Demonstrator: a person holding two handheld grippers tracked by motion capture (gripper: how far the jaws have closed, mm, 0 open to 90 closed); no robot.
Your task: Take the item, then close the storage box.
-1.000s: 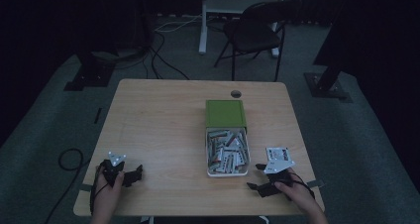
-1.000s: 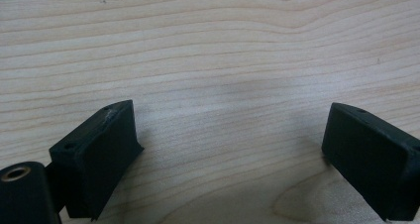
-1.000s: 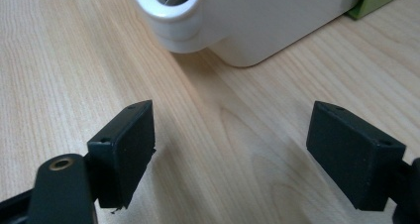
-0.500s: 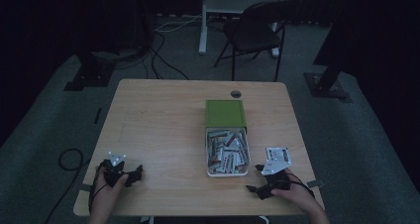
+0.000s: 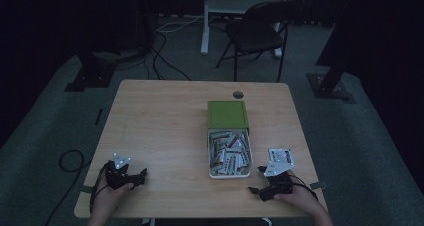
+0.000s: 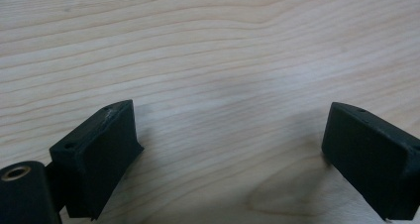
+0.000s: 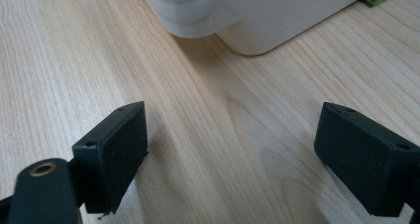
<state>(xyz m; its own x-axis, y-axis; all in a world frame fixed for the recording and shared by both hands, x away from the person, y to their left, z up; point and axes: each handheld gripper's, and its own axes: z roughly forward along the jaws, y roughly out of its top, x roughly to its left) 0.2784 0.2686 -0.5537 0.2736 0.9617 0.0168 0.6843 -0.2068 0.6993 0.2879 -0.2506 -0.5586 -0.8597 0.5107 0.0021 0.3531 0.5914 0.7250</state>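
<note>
Packets, glossy and jumbled, fill the rounded white plastic box (image 5: pixel 229 153) at the wood-grain surface's (image 5: pixel 165 126) near right, between both wide-jawed, empty grippers, left gripper (image 5: pixel 142 174) and right gripper (image 5: pixel 256 180).

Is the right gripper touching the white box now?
Apart. In the right gripper view, bare table lies between the open right gripper and the white box; the high view shows that gap too.

On the table (image 5: pixel 165 116), the lid (image 5: pixel 227 114) lies just behind the box (image 5: pixel 229 173), which holds what seem small packets (image 5: pixel 227 153); a chair (image 5: pixel 260 33) stands far behind.
</note>
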